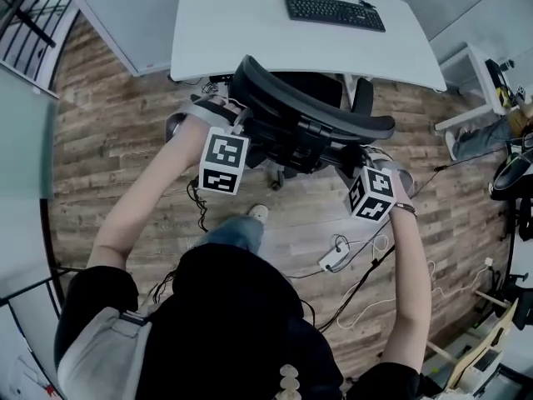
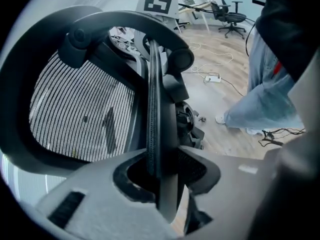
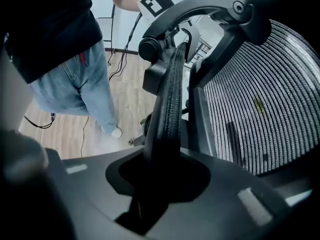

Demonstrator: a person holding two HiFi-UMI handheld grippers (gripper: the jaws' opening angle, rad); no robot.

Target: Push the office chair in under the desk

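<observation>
A black mesh-backed office chair [image 1: 308,111] stands in front of the white desk [image 1: 241,32], its seat close to the desk's front edge. My left gripper [image 1: 240,126] is shut on the left edge of the backrest; in the left gripper view that edge [image 2: 154,109] runs down between the jaws of the left gripper [image 2: 160,164]. My right gripper [image 1: 351,158] is shut on the right edge of the backrest. The right gripper view shows the padded rim [image 3: 170,99] sunk into the right gripper [image 3: 165,171]. The mesh [image 3: 255,114] fills the side of that view.
A black keyboard [image 1: 335,12] lies on the desk. A white power strip [image 1: 333,258] and loose cables trail over the wood floor behind the chair, by my shoe [image 1: 258,213]. A low white table [image 1: 470,69] and a seated person's legs [image 1: 479,136] are at the right.
</observation>
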